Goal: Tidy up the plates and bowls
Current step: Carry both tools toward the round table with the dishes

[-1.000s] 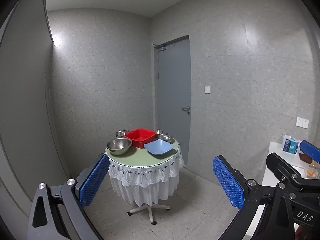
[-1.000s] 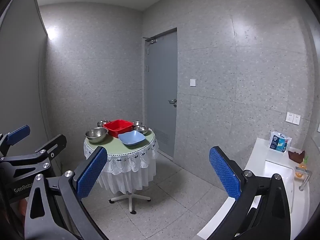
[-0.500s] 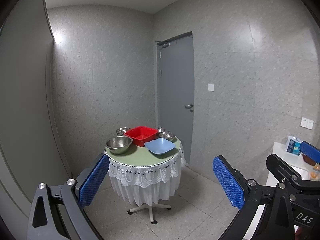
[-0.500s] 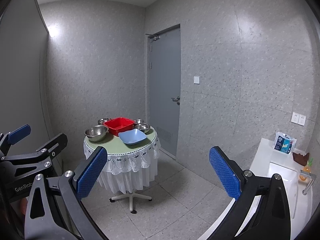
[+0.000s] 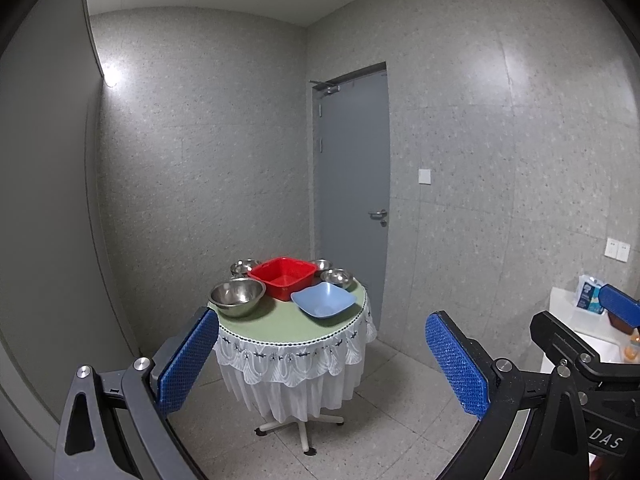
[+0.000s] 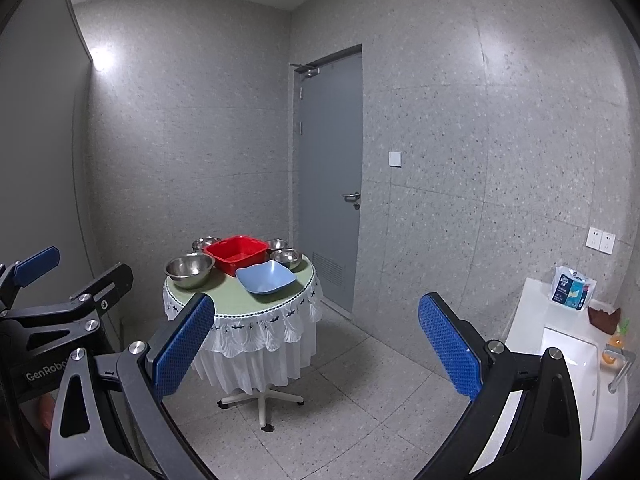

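Both views have crept closer to the round table [image 5: 280,330], tongs [image 5: 320,364] empty.

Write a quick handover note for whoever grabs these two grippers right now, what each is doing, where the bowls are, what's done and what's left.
Left gripper: open, empty, well short of the table.
Right gripper: open, empty, also short of it.
Round table: red basin in the middle, large steel bowl to its left, blue bowl in front, three small steel bowls behind and to the right.
Done: nothing sorted, none stacked.
Left: walk up, gather everything.
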Demonstrator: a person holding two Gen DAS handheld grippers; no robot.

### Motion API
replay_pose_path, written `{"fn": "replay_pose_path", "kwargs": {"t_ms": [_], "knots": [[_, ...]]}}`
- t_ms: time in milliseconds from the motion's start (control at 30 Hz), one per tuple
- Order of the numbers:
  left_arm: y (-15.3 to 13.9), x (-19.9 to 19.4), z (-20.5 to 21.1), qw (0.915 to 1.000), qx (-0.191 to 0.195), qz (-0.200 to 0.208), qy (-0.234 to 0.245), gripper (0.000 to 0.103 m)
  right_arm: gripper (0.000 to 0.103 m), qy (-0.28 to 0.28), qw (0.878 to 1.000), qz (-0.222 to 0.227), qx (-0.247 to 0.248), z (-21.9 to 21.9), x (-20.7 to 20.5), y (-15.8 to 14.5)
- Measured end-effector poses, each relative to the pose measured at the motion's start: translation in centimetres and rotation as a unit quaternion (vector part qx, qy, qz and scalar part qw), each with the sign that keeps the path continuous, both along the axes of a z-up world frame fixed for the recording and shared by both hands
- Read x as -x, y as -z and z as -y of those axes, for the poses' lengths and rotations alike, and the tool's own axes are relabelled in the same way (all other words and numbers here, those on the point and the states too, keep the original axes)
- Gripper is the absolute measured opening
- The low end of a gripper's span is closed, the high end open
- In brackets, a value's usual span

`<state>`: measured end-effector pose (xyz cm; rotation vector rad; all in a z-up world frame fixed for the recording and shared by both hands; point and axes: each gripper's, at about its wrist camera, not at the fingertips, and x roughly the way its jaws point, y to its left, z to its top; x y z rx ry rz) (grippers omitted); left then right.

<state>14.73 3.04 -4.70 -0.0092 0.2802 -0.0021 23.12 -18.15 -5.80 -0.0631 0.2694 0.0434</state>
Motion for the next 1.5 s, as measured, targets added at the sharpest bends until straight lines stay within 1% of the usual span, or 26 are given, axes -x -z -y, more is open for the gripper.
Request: {"fn": "replay_pose_path", "kwargs": {"t_ms": [133,267,567,867,1233,1500], "knots": [[0.3,-1.0,-0.9,1.0,0.001,-0.001,0.0,0.102,0.103,0.002,1.0,-0.001,0.001,-0.6,-0.8,0.2],[0.0,-1.9,-1.5,1.0,0.002,-0.004,0.0,0.102,0.103,0.003,1.0,-0.004,0.002,-1.4,-1.4,0.3],[-0.2,-2.8,-2.2,1.0,0.003,-0.002,0.0,0.102,0.103,0.005,1.0,-0.004,0.004,-2.1,-2.2,0.3],[-0.4,-4.4,-4.4,1.0,0.007,-0.006,0.0,0.102,0.103,0.005,1.0,-0.007,0.005,-3.4,-3.3,0.3],[-0.9,-7.5,-7.8,0.9999,0.008,-0.011,0.0,0.102,0.103,0.009,1.0,-0.013,0.006,-7.6,-6.2,0.8],[-0.7,-11.5,-11.1,0.9996,0.005,-0.028,-0.004,0.102,0.103,0.007,1.0,-0.027,0.0,-10.5,-9.6,1.9]]}}
